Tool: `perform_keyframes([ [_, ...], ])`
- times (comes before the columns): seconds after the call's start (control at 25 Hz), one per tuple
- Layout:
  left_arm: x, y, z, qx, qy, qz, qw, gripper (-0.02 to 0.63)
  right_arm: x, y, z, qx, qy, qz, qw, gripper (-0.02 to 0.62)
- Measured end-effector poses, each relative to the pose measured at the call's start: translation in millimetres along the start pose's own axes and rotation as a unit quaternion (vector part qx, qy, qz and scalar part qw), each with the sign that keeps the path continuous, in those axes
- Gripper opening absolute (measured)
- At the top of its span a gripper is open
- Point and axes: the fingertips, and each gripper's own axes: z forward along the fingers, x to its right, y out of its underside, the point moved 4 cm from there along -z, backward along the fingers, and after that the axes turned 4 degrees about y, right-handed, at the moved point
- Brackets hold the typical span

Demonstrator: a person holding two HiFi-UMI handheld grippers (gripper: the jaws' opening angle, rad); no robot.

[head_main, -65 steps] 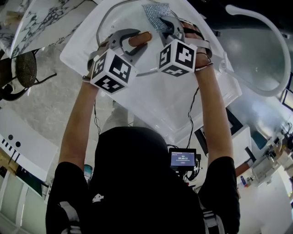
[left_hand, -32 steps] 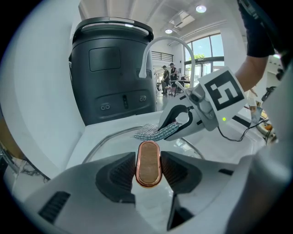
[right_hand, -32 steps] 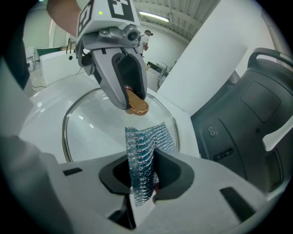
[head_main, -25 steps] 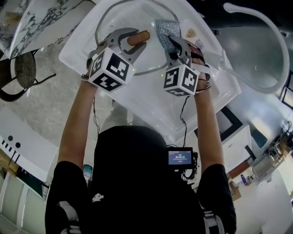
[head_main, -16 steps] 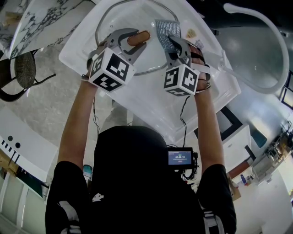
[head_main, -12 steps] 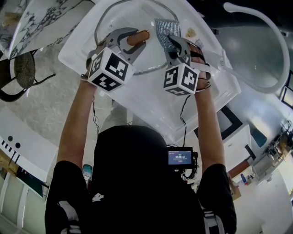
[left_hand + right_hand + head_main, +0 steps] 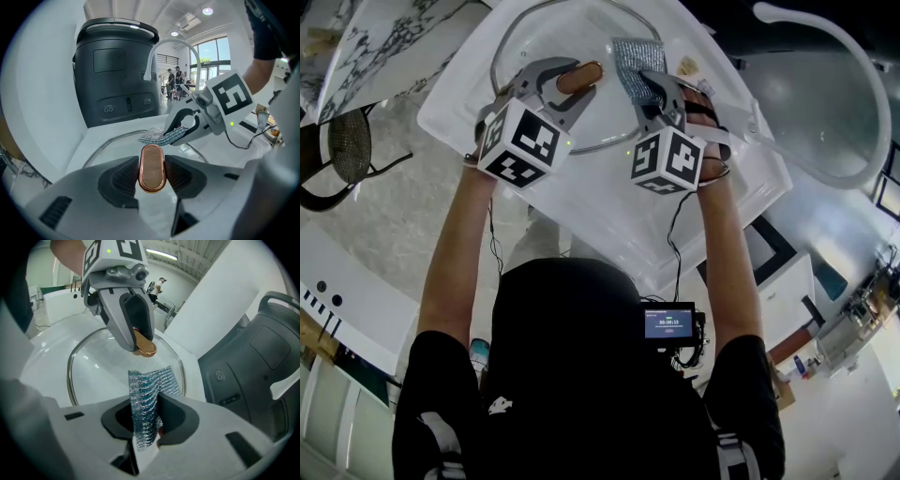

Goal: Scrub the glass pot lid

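We clamp our left gripper (image 7: 151, 180) on the copper handle (image 7: 152, 161) to steady the glass pot lid (image 7: 600, 117) lying in the white basin (image 7: 619, 211), so our right gripper (image 7: 145, 420), pinching the mesh cloth (image 7: 149, 392), can scrub

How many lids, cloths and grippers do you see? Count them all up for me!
glass pot lid: 1
sparkly scrub cloth: 1
grippers: 2, the left gripper shut on the lid's copper handle, the right gripper shut on the cloth
total: 4
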Motion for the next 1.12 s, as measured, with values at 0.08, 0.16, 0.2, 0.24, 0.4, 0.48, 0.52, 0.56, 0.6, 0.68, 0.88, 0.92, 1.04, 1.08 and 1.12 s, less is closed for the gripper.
perform_keyframes([
  [0.08,0,1,0,-0.001,0.000,0.000,1.0000,0.167,0,0,0,0.000,0.000,-0.001,1.000,0.078],
  [0.16,0,1,0,-0.002,0.000,0.000,1.0000,0.167,0,0,1,0.000,-0.002,-0.001,1.000,0.080],
  [0.2,0,1,0,-0.002,-0.001,0.000,1.0000,0.167,0,0,1,0.000,-0.003,0.000,1.000,0.080],
  [0.24,-1,1,0,-0.002,-0.001,-0.001,1.0000,0.167,0,0,1,0.001,-0.003,0.001,1.000,0.080],
  [0.4,0,2,1,-0.003,-0.002,-0.001,1.0000,0.167,4,-2,3,0.010,0.007,0.023,1.000,0.077],
  [0.48,0,1,0,-0.004,-0.002,-0.001,1.0000,0.167,9,-6,7,0.007,0.008,0.031,0.999,0.077],
  [0.52,0,1,0,-0.005,-0.002,-0.001,1.0000,0.167,12,-9,9,0.006,0.007,0.031,0.999,0.077],
  [0.56,0,0,0,-0.005,-0.003,-0.001,1.0000,0.167,15,-12,11,0.006,0.007,0.030,1.000,0.077],
  [0.6,0,0,0,-0.005,-0.003,-0.001,1.0000,0.167,18,-15,13,0.007,0.005,0.027,1.000,0.077],
  [0.68,0,0,-1,-0.005,-0.004,-0.001,1.0000,0.167,22,-20,17,0.009,0.003,0.020,1.000,0.077],
  [0.88,0,0,0,-0.003,-0.005,-0.004,1.0000,0.167,29,-29,24,0.014,-0.001,0.010,1.000,0.077],
  [0.92,0,0,0,-0.003,-0.005,-0.004,1.0000,0.167,30,-30,25,0.015,-0.001,0.009,1.000,0.075],
  [1.04,-1,0,0,-0.003,-0.006,-0.005,1.0000,0.167,34,-35,30,0.016,-0.002,0.007,1.000,0.075],
  [1.08,0,0,0,-0.003,-0.006,-0.005,1.0000,0.167,36,-37,31,0.016,-0.002,0.008,1.000,0.075],
  [1.12,0,0,0,-0.003,-0.007,-0.005,1.0000,0.167,36,-37,32,0.017,0.000,0.011,1.000,0.075],
])
